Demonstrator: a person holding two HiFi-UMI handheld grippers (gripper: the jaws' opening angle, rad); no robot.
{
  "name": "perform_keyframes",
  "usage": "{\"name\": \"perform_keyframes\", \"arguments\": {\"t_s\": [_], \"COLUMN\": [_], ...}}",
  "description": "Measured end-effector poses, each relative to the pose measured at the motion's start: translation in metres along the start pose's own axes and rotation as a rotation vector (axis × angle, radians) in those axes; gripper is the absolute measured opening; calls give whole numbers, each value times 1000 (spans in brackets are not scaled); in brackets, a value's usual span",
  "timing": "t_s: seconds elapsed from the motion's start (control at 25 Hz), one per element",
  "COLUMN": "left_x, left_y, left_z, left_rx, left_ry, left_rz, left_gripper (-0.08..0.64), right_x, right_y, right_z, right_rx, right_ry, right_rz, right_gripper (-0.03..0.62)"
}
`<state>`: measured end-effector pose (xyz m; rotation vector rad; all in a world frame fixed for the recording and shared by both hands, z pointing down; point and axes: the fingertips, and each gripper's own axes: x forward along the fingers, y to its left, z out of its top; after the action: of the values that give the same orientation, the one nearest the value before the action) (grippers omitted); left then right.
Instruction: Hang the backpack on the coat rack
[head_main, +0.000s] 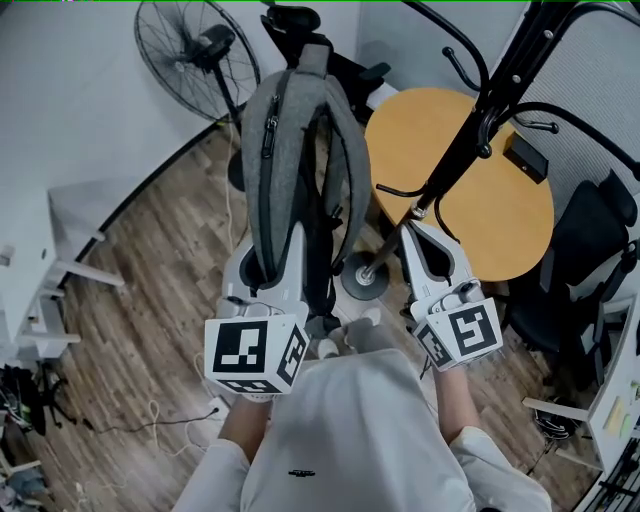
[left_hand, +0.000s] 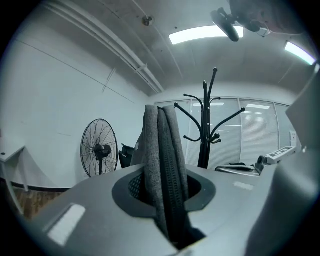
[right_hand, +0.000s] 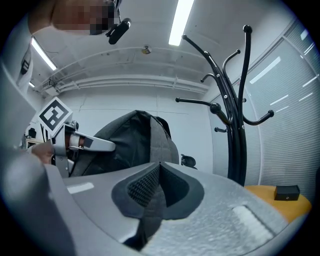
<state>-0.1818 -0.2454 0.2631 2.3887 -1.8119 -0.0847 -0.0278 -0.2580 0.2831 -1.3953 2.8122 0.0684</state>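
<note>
I see the grey backpack (head_main: 288, 150) lifted upright by its strap, just left of the black coat rack (head_main: 469, 130), not yet hooked.

It was an office. A black coat rack (head_main: 470, 120) stood beside a round wooden table (head_main: 500, 210), with black swivel chairs (head_main: 585, 250) at a desk along one wall. Strip lights (left_hand: 200, 34) ran across the ceiling, and blinds (right_hand: 295, 115) covered a glazed partition. A pedestal fan (head_main: 195, 50) stood on the wood-look floor (head_main: 150, 300).
</note>
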Motion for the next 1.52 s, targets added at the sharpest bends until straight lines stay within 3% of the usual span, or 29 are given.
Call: {"name": "perform_keyframes", "arguments": {"t_s": [0.84, 1.52], "left_x": [26, 34], "left_y": [-23, -43], "left_z": [84, 91], "left_rx": [54, 134], "left_ry": [-144, -124], "left_rz": [-95, -175], "left_gripper": [109, 109], "right_x": [9, -1], "right_y": [-9, -19], "right_z": [21, 24], "right_rx": [32, 63], "right_ry": [-63, -93], "right_rz": [-8, -35], "right_gripper": [2, 2]}}
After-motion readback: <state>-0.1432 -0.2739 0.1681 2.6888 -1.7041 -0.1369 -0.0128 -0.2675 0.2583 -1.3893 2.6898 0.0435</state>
